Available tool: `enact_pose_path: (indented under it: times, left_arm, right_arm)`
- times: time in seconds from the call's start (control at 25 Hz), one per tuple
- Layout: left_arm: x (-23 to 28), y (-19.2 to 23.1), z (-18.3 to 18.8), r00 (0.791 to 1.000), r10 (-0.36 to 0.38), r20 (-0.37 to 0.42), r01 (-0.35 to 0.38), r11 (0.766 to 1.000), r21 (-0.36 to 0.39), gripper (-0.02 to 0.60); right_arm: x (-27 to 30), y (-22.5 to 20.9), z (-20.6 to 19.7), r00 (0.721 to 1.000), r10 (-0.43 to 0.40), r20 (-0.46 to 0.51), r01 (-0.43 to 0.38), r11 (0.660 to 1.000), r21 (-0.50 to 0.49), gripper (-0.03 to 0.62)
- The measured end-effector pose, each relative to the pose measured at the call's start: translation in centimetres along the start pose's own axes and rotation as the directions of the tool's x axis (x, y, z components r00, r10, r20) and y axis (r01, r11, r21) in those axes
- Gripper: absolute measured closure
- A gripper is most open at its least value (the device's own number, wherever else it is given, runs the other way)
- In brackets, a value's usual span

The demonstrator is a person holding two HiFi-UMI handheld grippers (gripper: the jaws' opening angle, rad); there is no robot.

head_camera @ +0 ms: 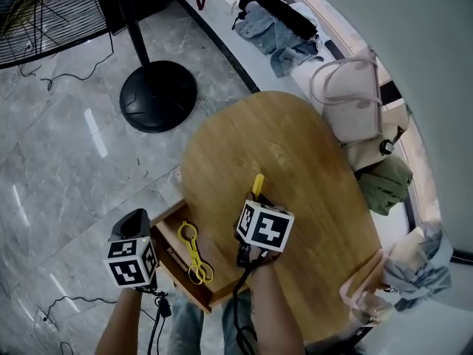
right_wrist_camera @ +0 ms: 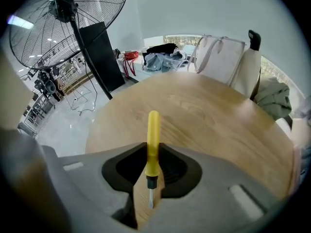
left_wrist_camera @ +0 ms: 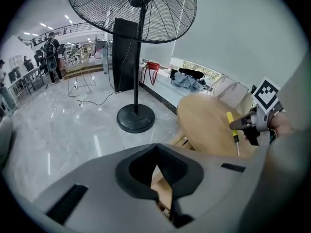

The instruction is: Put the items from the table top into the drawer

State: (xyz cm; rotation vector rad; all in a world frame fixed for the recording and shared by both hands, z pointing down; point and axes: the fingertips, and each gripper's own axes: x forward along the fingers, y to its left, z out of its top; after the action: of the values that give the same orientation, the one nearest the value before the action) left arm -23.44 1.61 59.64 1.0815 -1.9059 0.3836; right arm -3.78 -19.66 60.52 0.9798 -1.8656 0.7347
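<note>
The job looks more than halfway done. The drawer [head_camera: 167, 214] stands pulled out at the near left edge of the round wooden counter [head_camera: 295, 146]. A pair of yellow scissors [head_camera: 194, 254] already lies inside it, flat on the bottom.

The item in hand is a yellow screwdriver [right_wrist_camera: 153, 140]. The right gripper [right_wrist_camera: 153, 165] is clamped on its handle, with one pad on each side. The handle end points away toward the far side of the counter, and the metal tip points back toward the gripper body. In the head view the right gripper [head_camera: 258, 200] hangs over the near left part of the counter, just right of the drawer, with the screwdriver [head_camera: 257, 186] sticking out beyond it. Whether the tool is lifted fully clear of the wood cannot be told from these views.

The left gripper [head_camera: 133, 219] hovers on the left side of the drawer, just off its outer corner. In its own view the left gripper [left_wrist_camera: 156, 166] has its jaws closed together at the tips with nothing held, and only the drawer's wood shows below them.

No other loose item shows on the counter's wood, so the screwdriver is probably the last one. It has still to be carried left over the drawer and let go there. The drawer may need pushing shut afterwards.
</note>
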Motion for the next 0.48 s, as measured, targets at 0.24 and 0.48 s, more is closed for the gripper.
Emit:
enact_pose_path:
  times: [0.24, 0.48]
  left_arm:
    - [-1.9, 0.8, -1.5, 1.000, 0.009, 0.015, -0.009, 1.000, -0.018, 0.586]
    - [-4.2, 1.8, -3.8, 1.000, 0.022, 0.023, -0.021, 0.999, -0.042, 0.586]
  right_arm:
    - [-1.5, 1.4, -1.3, 0.999, 0.038, 0.009, -0.038, 0.999, -0.024, 0.513]
    - [-3.6, 2.9, -3.6, 0.997, 0.077, 0.004, -0.077, 0.995, -0.062, 0.514]
